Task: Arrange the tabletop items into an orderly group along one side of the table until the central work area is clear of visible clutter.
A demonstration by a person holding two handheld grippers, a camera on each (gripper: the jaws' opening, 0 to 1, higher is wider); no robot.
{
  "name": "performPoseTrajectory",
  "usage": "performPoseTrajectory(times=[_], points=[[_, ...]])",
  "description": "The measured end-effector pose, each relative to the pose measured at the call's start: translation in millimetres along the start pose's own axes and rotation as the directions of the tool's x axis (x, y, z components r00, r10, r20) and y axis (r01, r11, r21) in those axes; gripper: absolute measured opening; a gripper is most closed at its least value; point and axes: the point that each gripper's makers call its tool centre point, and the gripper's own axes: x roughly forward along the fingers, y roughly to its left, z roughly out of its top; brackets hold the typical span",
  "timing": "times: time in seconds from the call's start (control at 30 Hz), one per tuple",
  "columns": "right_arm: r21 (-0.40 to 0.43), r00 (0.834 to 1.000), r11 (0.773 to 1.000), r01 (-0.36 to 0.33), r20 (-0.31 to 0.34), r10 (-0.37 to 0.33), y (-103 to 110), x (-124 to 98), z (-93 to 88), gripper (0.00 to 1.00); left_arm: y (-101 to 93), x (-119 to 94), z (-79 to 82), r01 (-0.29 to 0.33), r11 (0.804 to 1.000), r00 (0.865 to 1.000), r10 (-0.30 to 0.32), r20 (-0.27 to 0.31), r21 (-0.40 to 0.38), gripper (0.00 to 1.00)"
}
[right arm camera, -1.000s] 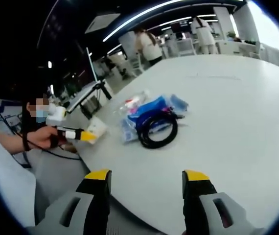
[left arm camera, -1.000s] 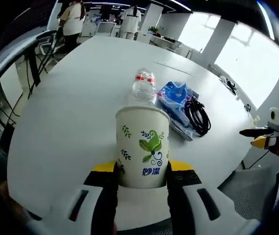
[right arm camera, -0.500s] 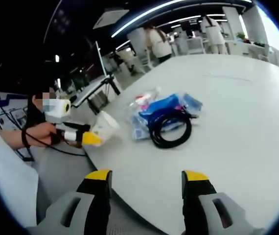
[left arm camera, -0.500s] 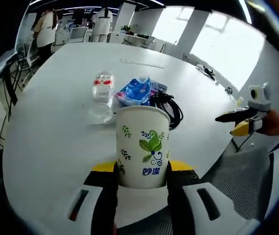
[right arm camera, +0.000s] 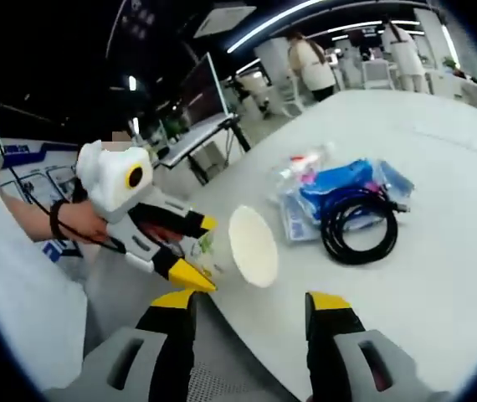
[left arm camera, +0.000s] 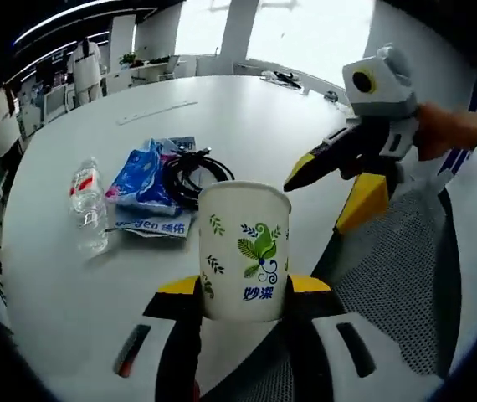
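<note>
A white paper cup (left arm camera: 244,249) with a green leaf print stands upright between the jaws of my left gripper (left arm camera: 243,286), which is shut on it at the table's near edge. From the right gripper view the cup (right arm camera: 252,247) faces me mouth-on, held by the left gripper (right arm camera: 203,251). My right gripper (right arm camera: 247,303) is open with nothing between its fingers, and it hangs close beside the cup as the right gripper (left arm camera: 318,203). On the table lie a clear water bottle (left arm camera: 88,205), a blue packet (left arm camera: 146,172) and a coiled black cable (left arm camera: 192,172).
The round white table (left arm camera: 247,117) stretches away behind the items. Its edge runs just under the cup, with grey floor (left arm camera: 389,285) below. People (right arm camera: 310,63) stand at desks far behind, and a dark monitor (right arm camera: 201,84) on a stand sits beyond the table's rim.
Both views have swung round. The left gripper with the cup and the right gripper have come much closer together. The bottle, packet and cable lie as before.
</note>
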Motion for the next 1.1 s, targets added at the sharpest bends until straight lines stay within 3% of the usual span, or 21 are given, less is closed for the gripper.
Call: performPoseTrajectory(times=[0.4, 0.6, 0.73, 0.87, 1.0, 1.1], points=[[0.054, 0.995, 0.994, -0.093, 0.033, 0.091, 19.5, 6.9, 4.3, 0.47, -14.9, 0.8, 7.8, 0.041, 0.996, 0.999, -0.041, 0.0, 0.081, 0.37], [0.164, 0.983, 0.972, -0.17, 0.101, 0.155, 32.9, 7.5, 12.2, 0.42, -21.7, 1.6, 10.5, 0.061, 0.99, 0.998, -0.061, -0.002, 0.126, 0.37], [0.159, 0.981, 0.971, -0.178, 0.111, 0.162, 37.6, 8.5, 14.4, 0.38, -27.5, 3.9, 10.2, 0.071, 0.984, 0.997, -0.07, -0.015, 0.163, 0.37], [0.155, 0.982, 0.973, -0.171, 0.108, 0.156, 35.5, 8.4, 13.3, 0.28, -33.2, 4.9, 11.6, 0.093, 0.98, 0.996, -0.091, -0.016, 0.176, 0.38], [0.169, 0.981, 0.972, -0.165, 0.133, 0.143, 33.6, 6.4, 16.8, 0.11, -34.1, 5.1, 11.8, 0.097, 0.977, 0.995, -0.094, -0.023, 0.189, 0.37], [0.192, 0.975, 0.964, -0.186, 0.154, 0.158, 37.1, 4.8, 19.9, 0.07, -34.4, 5.0, 12.2, 0.098, 0.976, 0.995, -0.095, -0.024, 0.196, 0.37]])
